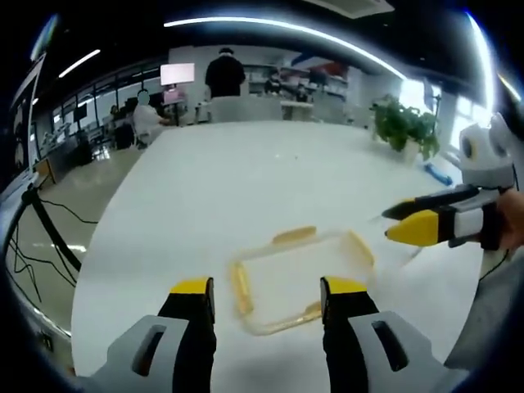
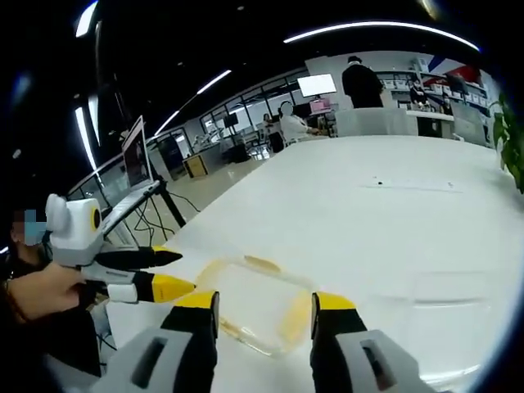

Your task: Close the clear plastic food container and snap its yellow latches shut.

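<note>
Container [image 1: 299,282] placement: the clear plastic food container is set flat on the white bench [image 1: 246,188], near the edge closest to the person, so that both claws can reach it from the near side. In the left gripper view it lies just ahead of the left claw [image 1: 266,286], between the lines of the two jaws; in the right gripper view it lies just ahead of the right claw [image 2: 264,303]. Yellow latches [image 1: 241,288] are seen along its sides, one on each visible edge, and these appear to be folded outward rather than snapped down. Whether the lid is fully seated cannot be determined, because clear plastic on a white surface gives little contrast.

Left claw state: the jaws are held wide apart and nothing is gripped. The spread is judged to suit a straddling approach over the container.

Right claw state: the jaws are likewise held apart in its own view, and nothing is gripped. In the left gripper view the right claw enters from the right, its yellow and black tips narrowly spaced and pointed at the container's far side, just beside one latch. Contact cannot be confirmed.

A potted plant [image 1: 405,127] stands well apart on the bench. A laptop [image 2: 135,164] is mounted beside the bench.
</note>
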### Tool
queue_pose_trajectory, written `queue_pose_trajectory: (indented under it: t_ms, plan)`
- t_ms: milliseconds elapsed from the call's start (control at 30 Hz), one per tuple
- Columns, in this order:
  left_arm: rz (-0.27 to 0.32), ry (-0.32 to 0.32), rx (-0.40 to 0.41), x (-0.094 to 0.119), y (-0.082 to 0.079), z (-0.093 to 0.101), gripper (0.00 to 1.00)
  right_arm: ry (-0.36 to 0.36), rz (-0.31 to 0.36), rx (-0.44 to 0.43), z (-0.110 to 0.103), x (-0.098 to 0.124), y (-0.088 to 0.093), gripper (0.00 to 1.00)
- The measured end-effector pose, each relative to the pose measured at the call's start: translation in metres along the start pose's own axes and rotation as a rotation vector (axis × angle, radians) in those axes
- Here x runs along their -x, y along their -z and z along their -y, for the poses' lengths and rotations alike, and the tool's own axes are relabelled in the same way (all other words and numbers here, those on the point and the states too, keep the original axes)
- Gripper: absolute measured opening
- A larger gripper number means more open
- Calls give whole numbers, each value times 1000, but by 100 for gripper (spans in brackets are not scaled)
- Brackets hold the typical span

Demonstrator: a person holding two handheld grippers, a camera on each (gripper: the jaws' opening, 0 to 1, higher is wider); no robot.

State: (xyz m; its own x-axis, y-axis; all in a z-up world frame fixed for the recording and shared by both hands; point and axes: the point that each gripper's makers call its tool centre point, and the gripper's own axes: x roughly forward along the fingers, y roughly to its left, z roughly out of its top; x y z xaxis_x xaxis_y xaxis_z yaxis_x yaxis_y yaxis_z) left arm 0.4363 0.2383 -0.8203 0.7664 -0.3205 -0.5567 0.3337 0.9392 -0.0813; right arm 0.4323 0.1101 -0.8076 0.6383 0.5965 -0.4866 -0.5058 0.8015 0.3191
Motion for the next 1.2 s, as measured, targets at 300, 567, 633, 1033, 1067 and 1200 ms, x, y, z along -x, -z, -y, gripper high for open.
queue_pose_trajectory:
  t_ms: [300,567,633,1033,1067,1200]
  plan:
    - [-35,8,10,-10,10,-5,50,36,-44,3,7,-12,18,40]
    - [-54,10,24,-17,17,-5,46,46,-70,-4,13,-19,30,39]
    - [-58,14,24,-19,19,-4,45,43,-74,-12,13,-21,32,39]
    - [-77,5,25,-29,22,-2,45,73,-70,-17,21,-22,33,33]
    - [-77,4,24,-29,22,-2,45,75,-71,-15,21,-22,33,33]
    - [-78,-4,26,-30,22,-4,43,78,-76,-13,22,-23,35,32]
